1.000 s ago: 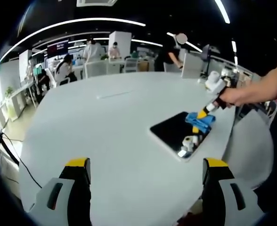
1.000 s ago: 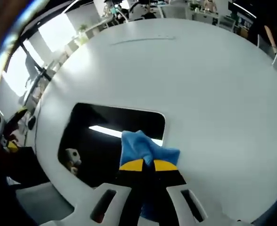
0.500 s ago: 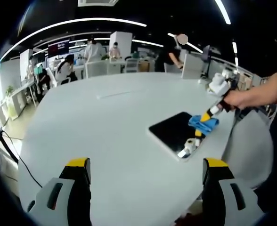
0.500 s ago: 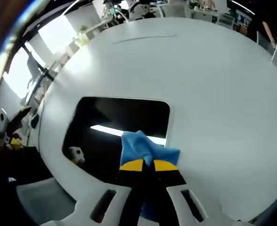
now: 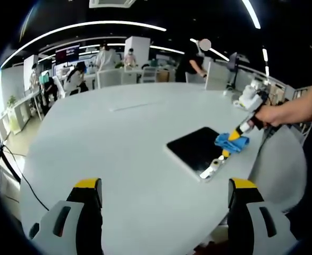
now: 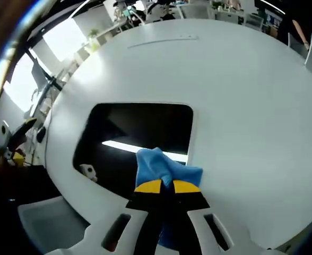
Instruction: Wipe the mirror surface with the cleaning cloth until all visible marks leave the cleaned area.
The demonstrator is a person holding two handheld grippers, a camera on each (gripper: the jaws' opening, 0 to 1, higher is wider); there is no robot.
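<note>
We see R gripper (image 6: 166, 187) fingers clamped on blue cloth (image 6: 164, 166) at mirror (image 6: 137, 141) edge, white counter (image 6: 241, 95); L gripper (image 5: 166, 199) fingers wide, holding nothing. No legible writing.

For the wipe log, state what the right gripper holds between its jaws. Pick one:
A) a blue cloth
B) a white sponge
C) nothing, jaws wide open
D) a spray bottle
A: in the right gripper view the right gripper has its yellow-tipped jaws closed on the blue cloth, at the near edge of the dark mirror; the left gripper view shows the same cloth at the mirror's right edge.
</note>
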